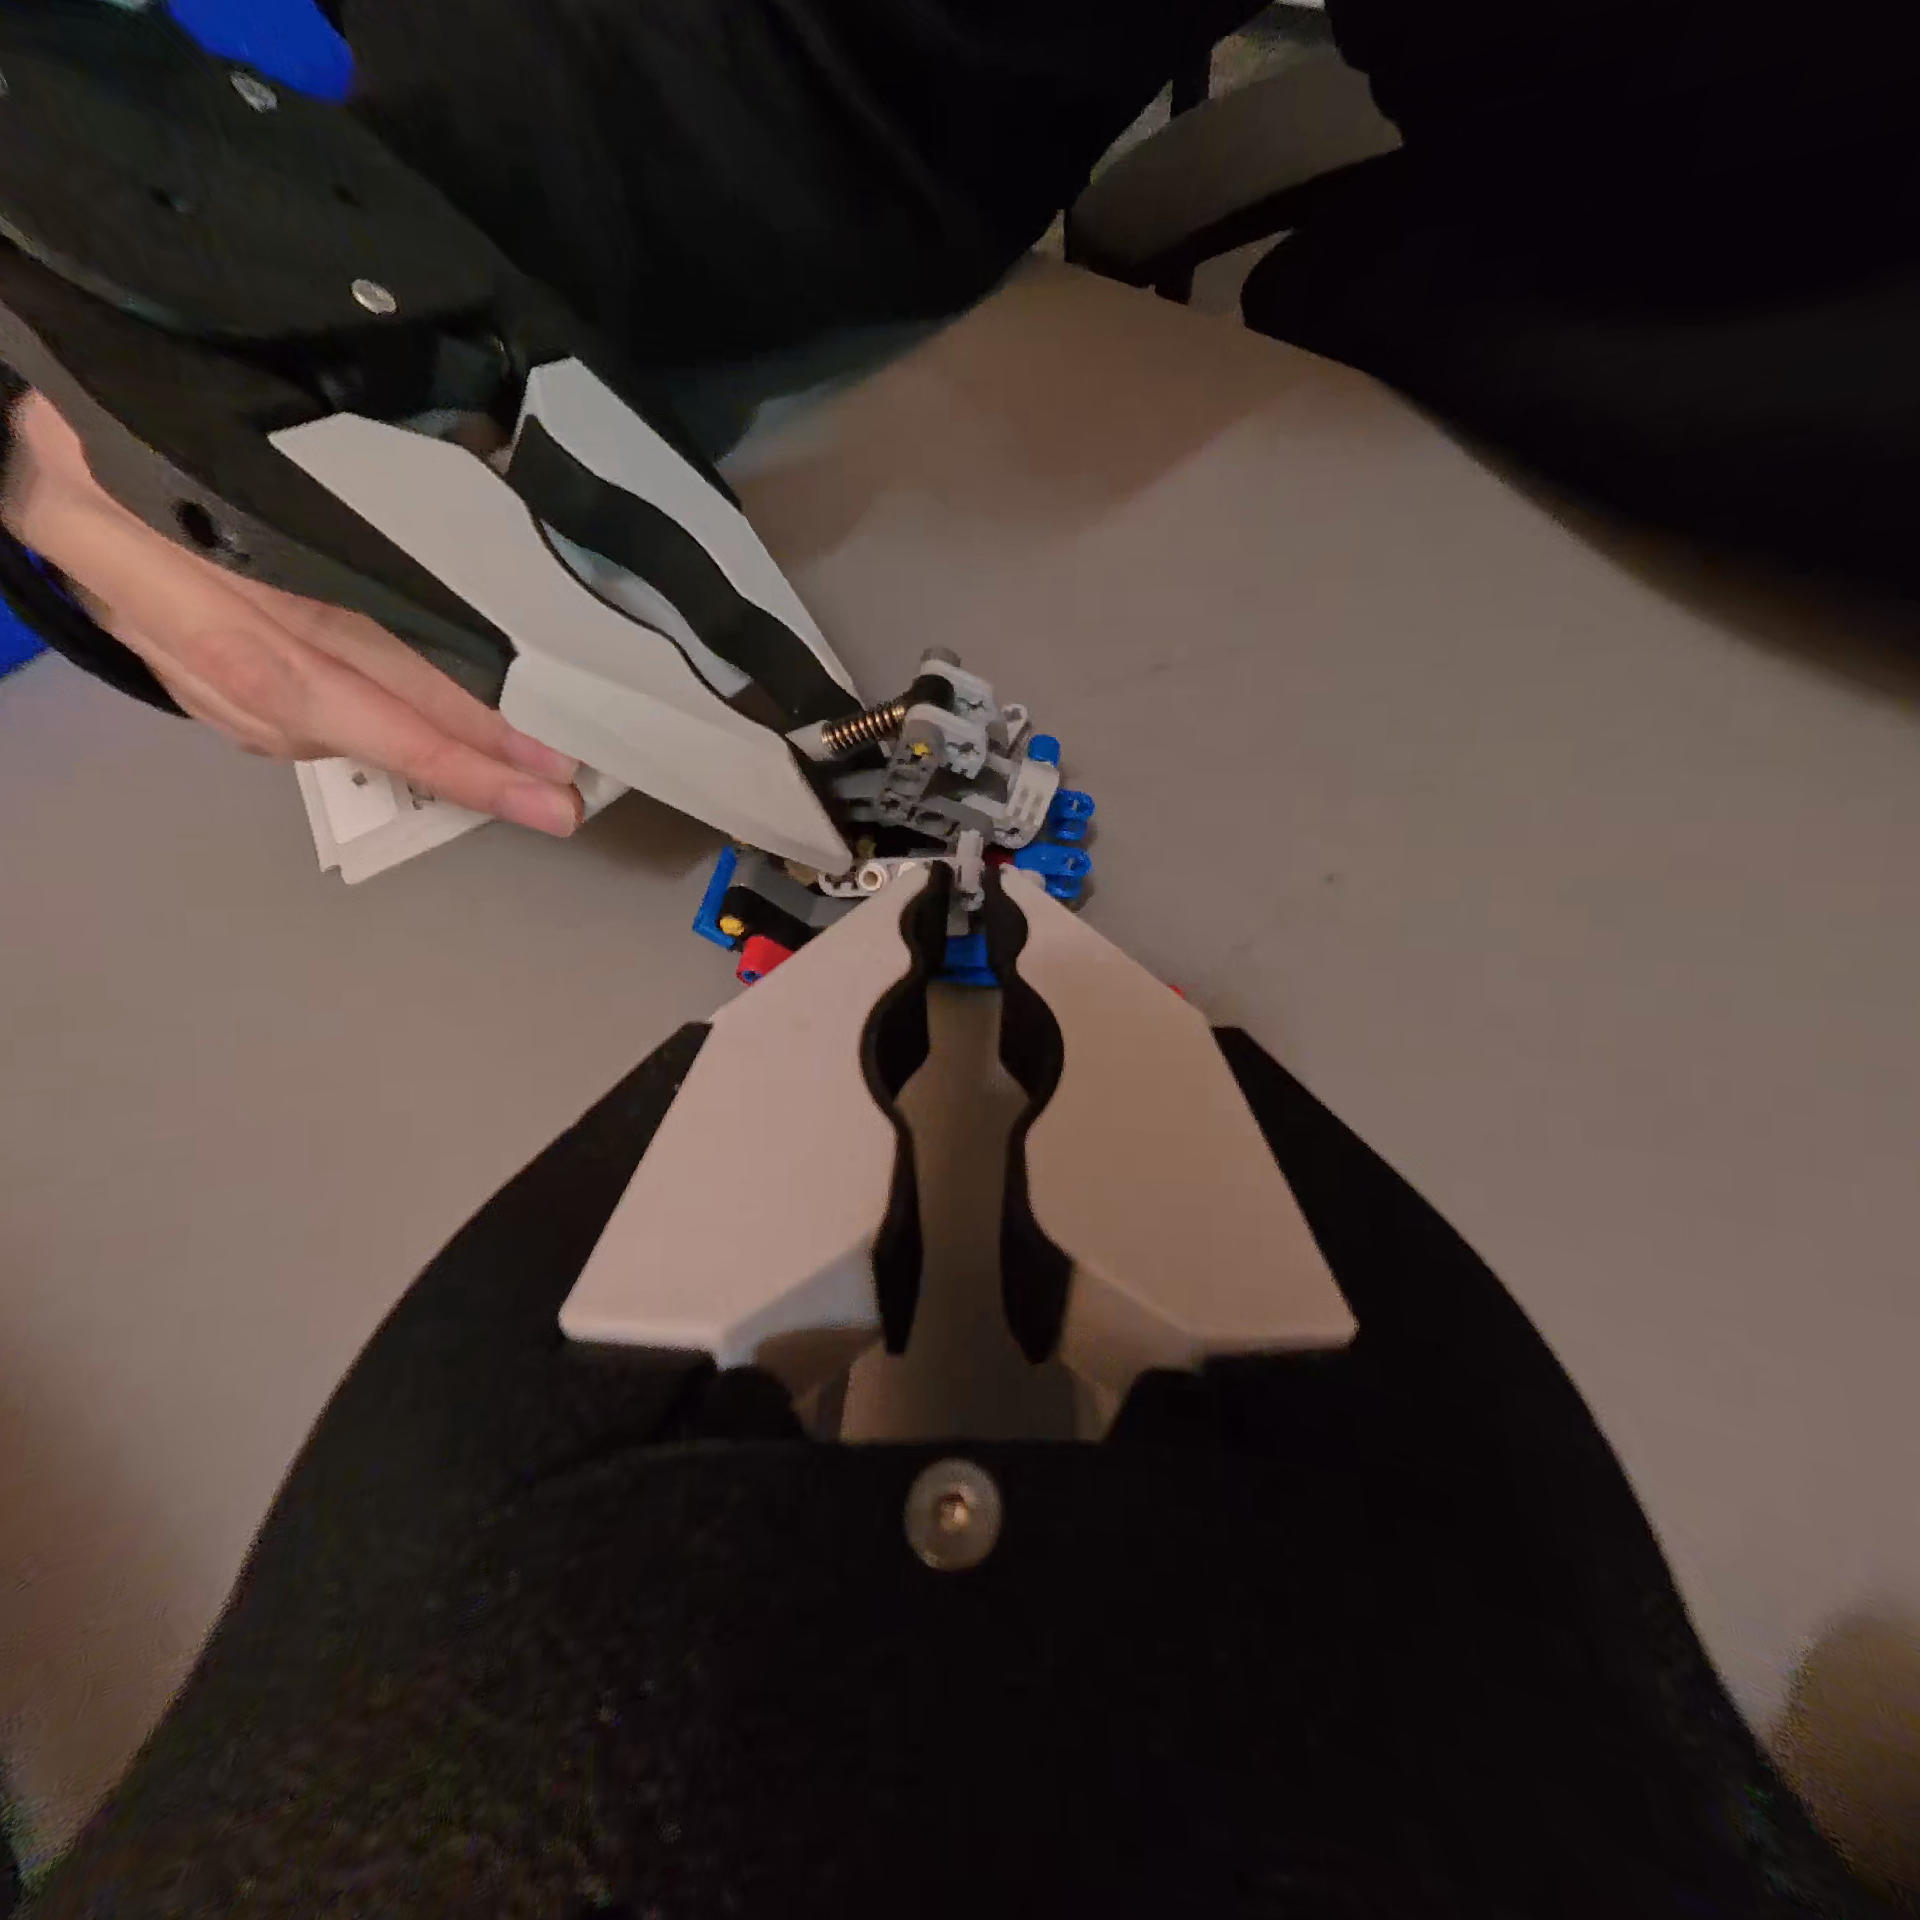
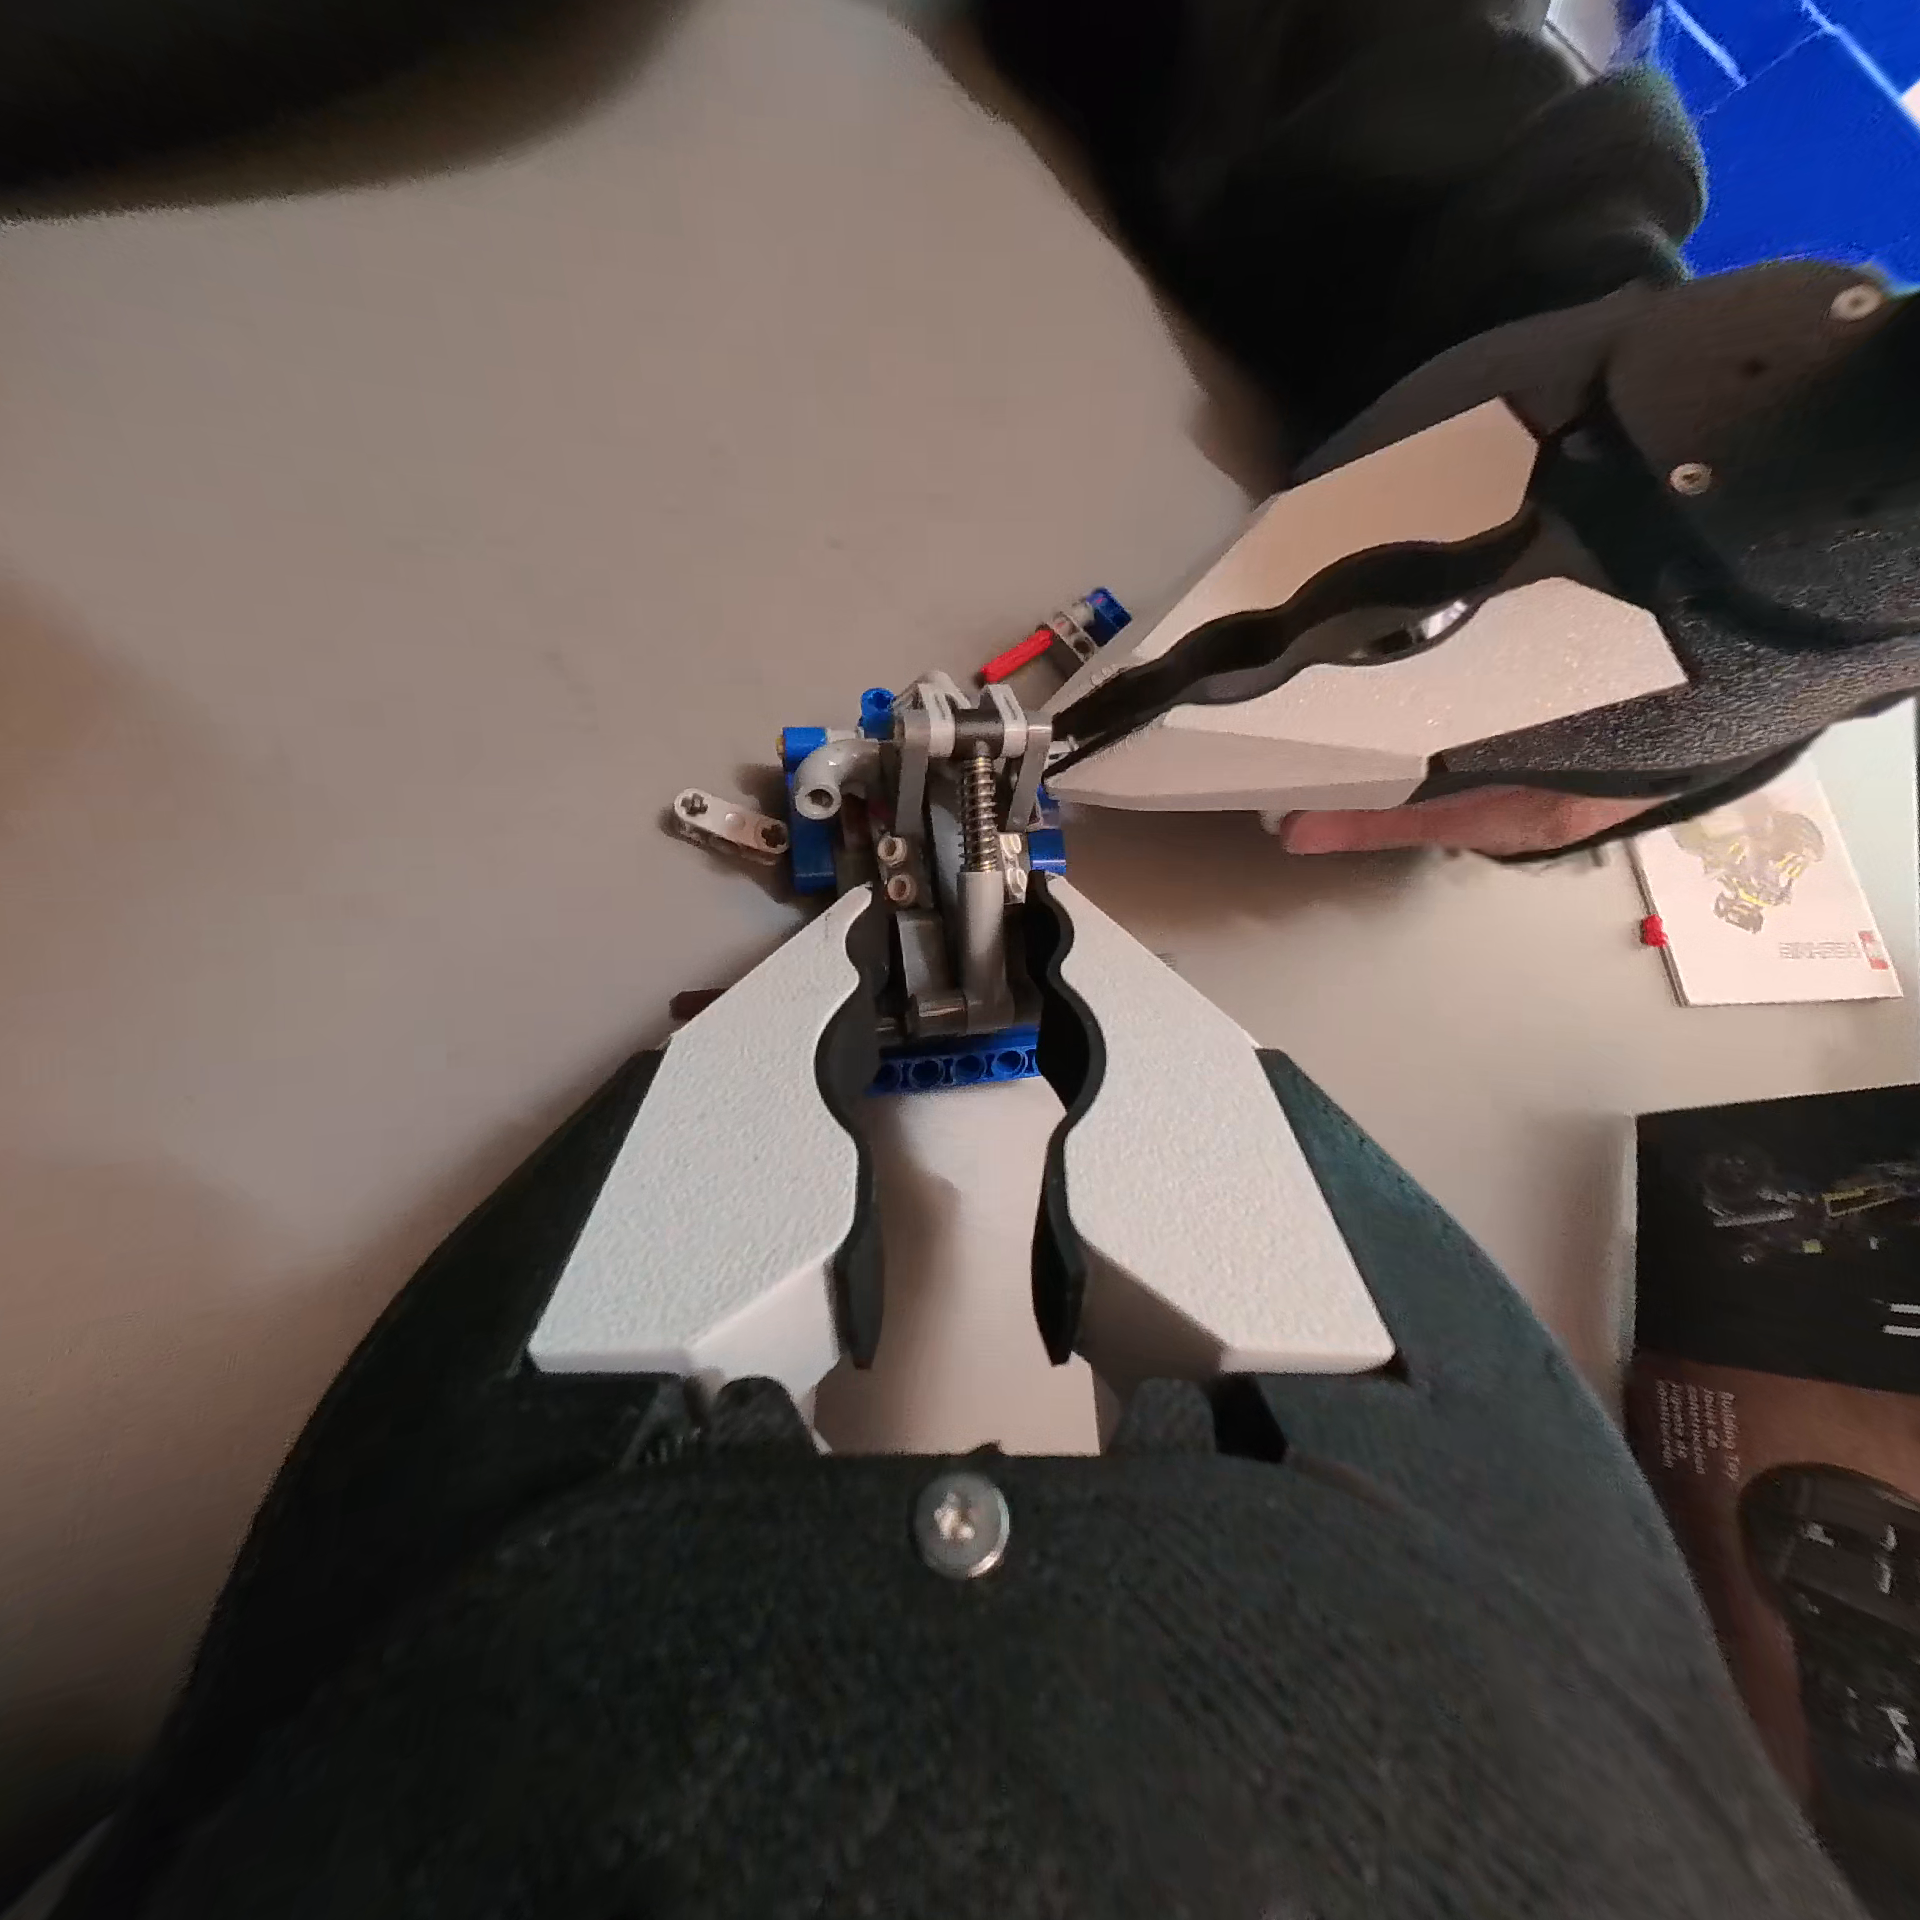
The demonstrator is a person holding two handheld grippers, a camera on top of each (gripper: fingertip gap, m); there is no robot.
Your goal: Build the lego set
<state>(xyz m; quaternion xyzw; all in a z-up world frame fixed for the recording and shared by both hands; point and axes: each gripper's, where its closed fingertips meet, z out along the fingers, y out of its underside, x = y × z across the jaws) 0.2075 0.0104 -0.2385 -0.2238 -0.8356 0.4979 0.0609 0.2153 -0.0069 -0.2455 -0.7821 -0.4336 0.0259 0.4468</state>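
Two handheld grippers are meeting over a small grey, blue and red brick-built assembly [image 2: 935,831] that is sitting on the pale grey table [image 1: 1403,831]. The right gripper [image 2: 951,914] is straddling the assembly, its black-lined fingers [image 2: 852,966] lying along both sides of the grey frame, with a coiled metal spring [image 2: 977,805] and a blue beam [image 2: 956,1068] showing in the space between them; the pads are lying close against the sides, so it is clenching the assembly. The left gripper [image 1: 964,888] is coming in from the other side with its jaws nearly closed, pinching a thin light-grey piece [image 1: 971,868] that is sticking out of the assembly's edge. In the left wrist view the other gripper's white fingertip [image 1: 821,831] is resting against the model beside the spring [image 1: 862,722], and a hand [image 1: 312,665] is gripping that tool from below. A loose pale-grey connector [image 2: 727,821] is lying just beside the assembly, and a red axle with a blue end [image 2: 1049,639] is lying a little beyond it. A white booklet [image 2: 1766,904] and a dark box [image 2: 1787,1299] are lying off to the side on the table.
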